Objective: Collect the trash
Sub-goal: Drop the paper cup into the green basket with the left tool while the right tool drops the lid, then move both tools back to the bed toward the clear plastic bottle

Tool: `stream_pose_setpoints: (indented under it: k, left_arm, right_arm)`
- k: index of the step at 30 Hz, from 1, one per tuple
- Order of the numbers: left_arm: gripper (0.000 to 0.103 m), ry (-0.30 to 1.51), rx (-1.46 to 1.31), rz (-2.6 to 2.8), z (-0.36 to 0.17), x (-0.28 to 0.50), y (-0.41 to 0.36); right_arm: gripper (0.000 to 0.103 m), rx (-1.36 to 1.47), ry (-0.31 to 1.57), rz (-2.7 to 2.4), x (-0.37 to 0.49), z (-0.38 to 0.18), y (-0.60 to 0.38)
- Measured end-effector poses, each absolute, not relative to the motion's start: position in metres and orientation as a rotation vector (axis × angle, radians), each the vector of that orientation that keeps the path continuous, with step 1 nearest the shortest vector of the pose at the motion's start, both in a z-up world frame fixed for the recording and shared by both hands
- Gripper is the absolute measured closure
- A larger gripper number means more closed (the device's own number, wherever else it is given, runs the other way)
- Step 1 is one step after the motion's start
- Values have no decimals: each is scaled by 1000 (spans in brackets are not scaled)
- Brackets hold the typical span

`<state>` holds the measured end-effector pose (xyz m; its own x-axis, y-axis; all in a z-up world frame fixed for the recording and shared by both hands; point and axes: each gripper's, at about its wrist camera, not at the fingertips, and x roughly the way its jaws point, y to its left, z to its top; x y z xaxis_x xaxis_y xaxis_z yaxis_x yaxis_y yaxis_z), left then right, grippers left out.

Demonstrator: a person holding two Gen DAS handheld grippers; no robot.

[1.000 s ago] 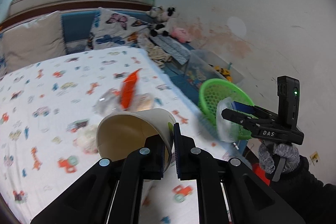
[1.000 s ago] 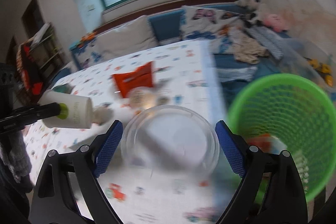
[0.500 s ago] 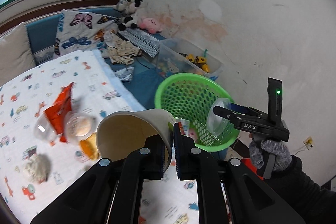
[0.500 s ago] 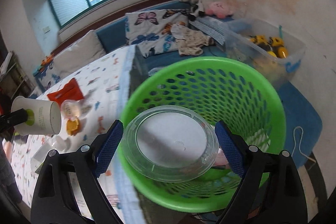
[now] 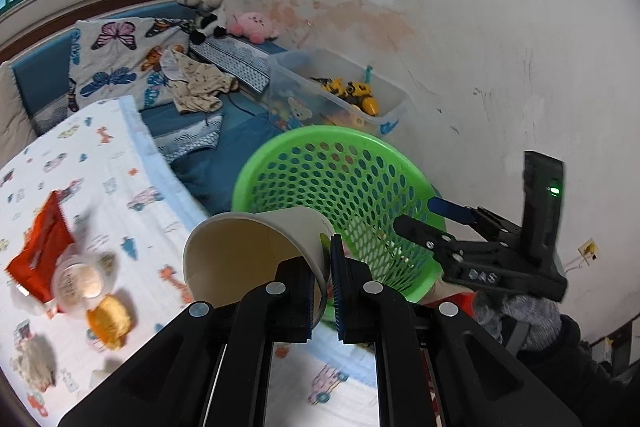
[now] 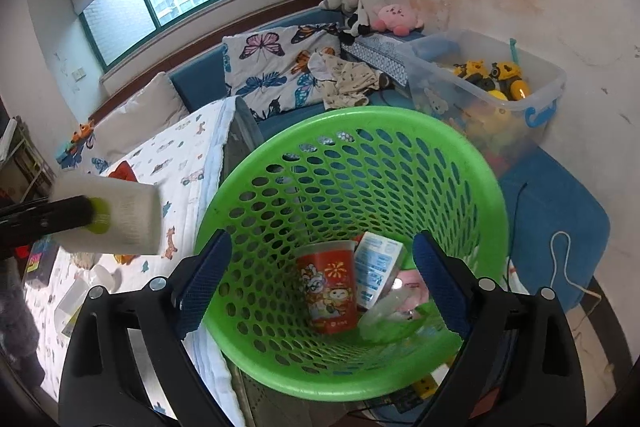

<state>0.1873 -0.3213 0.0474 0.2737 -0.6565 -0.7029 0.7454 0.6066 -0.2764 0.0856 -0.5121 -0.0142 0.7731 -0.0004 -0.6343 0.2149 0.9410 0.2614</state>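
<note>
Over the green basket [image 6: 352, 131] the right gripper [image 6: 320, 267] hangs, jaws opening and apparently empty, while the left gripper [image 5: 322, 281], clamped on the paper cup [image 5: 256, 247], must next carry it over the rim and release.

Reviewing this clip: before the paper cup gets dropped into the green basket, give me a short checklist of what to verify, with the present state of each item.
1. Left hand-held gripper shut on the white paper cup, pinching its wall: ok.
2. Right hand-held gripper empty, its jaws opening with nothing between them: ok.
3. Clear plastic lid lying inside the green perforated plastic basket, beside the red printed cup: ok.
4. Paper cup over the basket opening: not ok; in the right wrist view it is beside the rim, above the printed bedsheet.
5. Room left in the basket: ok; trash covers only the bottom.
6. Paper cup empty: ok, as far as its inside shows.
</note>
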Motion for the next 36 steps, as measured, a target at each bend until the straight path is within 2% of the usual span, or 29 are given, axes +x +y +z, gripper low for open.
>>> stream_pose_setpoints:
  k: [16,17,19,20,21,29,36]
  left_arm:
    - [93,1012,166,-973,4,190,-384]
    - [92,1016,167,-972,1,190,-387]
    - [81,1024,161,-975,-2,190,-387]
    - [70,1024,158,-972,-2,190,-387]
    - [66,1018,159,-969,-2,189,-386]
    - [61,970,147,-961,9,176,-359]
    - [49,924,101,-910,20,161,-312]
  right_arm:
    - [11,375,616,-132,48,0,-523]
    - [11,379,614,-132,47,0,-523]
    - [11,385,609,-133,45,1,-523]
    - [11,387,607,-133,44,1,-523]
    - [11,389,605,-133,42,1,-523]
    - [11,400,599,-117,37,3,-513]
    - [11,416,595,-88,32,4,-496]
